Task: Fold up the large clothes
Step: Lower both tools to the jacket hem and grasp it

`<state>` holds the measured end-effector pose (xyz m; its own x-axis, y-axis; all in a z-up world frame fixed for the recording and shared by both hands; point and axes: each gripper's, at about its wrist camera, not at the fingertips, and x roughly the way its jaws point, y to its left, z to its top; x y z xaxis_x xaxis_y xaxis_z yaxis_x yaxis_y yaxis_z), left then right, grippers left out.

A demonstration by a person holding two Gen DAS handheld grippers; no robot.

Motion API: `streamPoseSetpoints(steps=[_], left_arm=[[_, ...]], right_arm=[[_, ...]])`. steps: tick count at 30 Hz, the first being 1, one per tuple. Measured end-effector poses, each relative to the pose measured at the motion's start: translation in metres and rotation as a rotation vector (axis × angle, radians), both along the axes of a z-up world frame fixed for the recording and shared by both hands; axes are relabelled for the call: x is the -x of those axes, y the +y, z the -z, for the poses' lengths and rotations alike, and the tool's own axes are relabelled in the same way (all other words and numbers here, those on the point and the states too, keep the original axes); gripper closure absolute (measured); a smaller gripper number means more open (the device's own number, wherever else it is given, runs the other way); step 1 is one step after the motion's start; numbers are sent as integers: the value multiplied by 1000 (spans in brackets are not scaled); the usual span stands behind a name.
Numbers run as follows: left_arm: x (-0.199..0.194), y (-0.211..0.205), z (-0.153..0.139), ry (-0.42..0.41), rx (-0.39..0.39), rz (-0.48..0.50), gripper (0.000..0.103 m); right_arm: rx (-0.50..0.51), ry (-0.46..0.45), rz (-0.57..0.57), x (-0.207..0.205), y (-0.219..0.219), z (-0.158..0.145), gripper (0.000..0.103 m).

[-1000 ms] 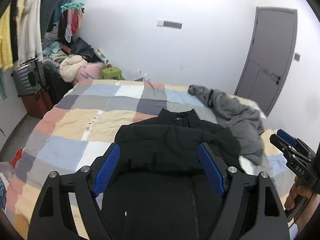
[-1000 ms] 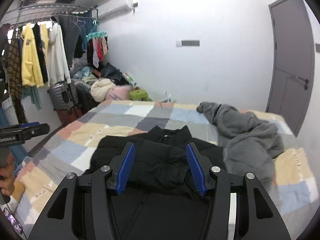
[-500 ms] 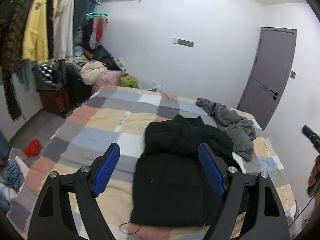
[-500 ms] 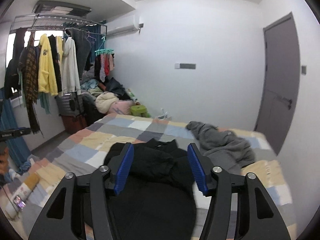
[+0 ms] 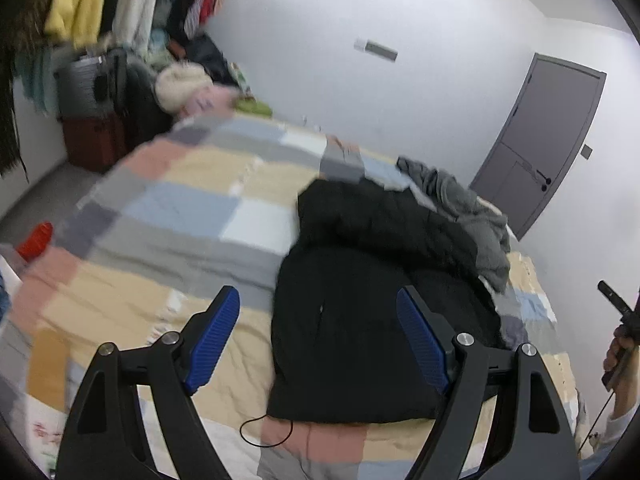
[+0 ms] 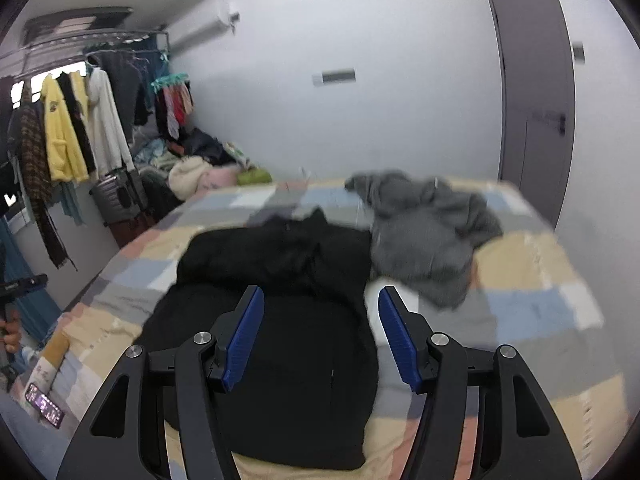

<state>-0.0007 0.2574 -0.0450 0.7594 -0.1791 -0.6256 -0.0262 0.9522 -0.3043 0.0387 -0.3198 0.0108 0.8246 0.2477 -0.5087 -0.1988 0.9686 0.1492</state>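
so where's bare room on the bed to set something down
The widest bare patch of the quilt lies left of the black jacket. It is crowded right of it, where the grey garment touches the jacket.

Matt black padded cloth jacket (image 6: 280, 280), fuzzy grey knit garment (image 6: 424, 232), soft patchwork cotton bedspread (image 5: 180, 208).

My patchwork bed (image 6: 532, 264) fills the middle; clothes rail (image 6: 92, 46) far left; grey door (image 6: 536, 120) right; phone (image 6: 44, 404) near left.
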Motion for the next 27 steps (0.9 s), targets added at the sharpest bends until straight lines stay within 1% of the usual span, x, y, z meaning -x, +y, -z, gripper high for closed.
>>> streamPoseSetpoints(steps=[2,3,4,5,6,7,8,10,12,14,17,19,20,21,23,27], left_arm=[[-9,2,31,34,41,4,22],[-14,4,50,51,83,16,22],[-16,4,64,64,107,25,22],[-18,4,74,75,121,28,22],[-20,3,91,91,142,37,22],[-21,2,100,91,163,48,22],[-21,3,113,100,197,62,22],[-24,2,140,138,251,75,22],[-28,3,158,152,289,79,22],[-32,3,175,176,322,84,22],[-39,4,198,203,312,84,22],[-44,3,213,225,307,92,22],[-47,2,220,236,305,97,21],[-48,4,226,246,305,98,21],[-49,2,235,266,319,119,21],[-51,-10,243,255,325,191,20]], right_arm=[[-12,46,-1,-4,-5,31,45],[-21,69,-2,-5,-6,45,45],[-31,100,-1,-6,-9,62,45],[-43,131,-6,-7,-10,79,45],[-56,151,-13,-8,-11,92,45],[-72,173,-16,-9,-13,109,45],[-85,192,-17,-10,-14,120,45],[-122,253,-16,-13,-16,148,45],[-143,290,-22,-13,-17,168,45],[-161,315,-23,-15,-17,181,43],[-173,340,-22,-20,-17,196,40],[-189,350,-20,-23,-18,205,36],[-199,361,-18,-25,-20,210,31],[-204,370,-15,-27,-20,214,27],[-219,391,-10,-30,-21,223,26],[-255,420,-22,-38,-23,239,22]])
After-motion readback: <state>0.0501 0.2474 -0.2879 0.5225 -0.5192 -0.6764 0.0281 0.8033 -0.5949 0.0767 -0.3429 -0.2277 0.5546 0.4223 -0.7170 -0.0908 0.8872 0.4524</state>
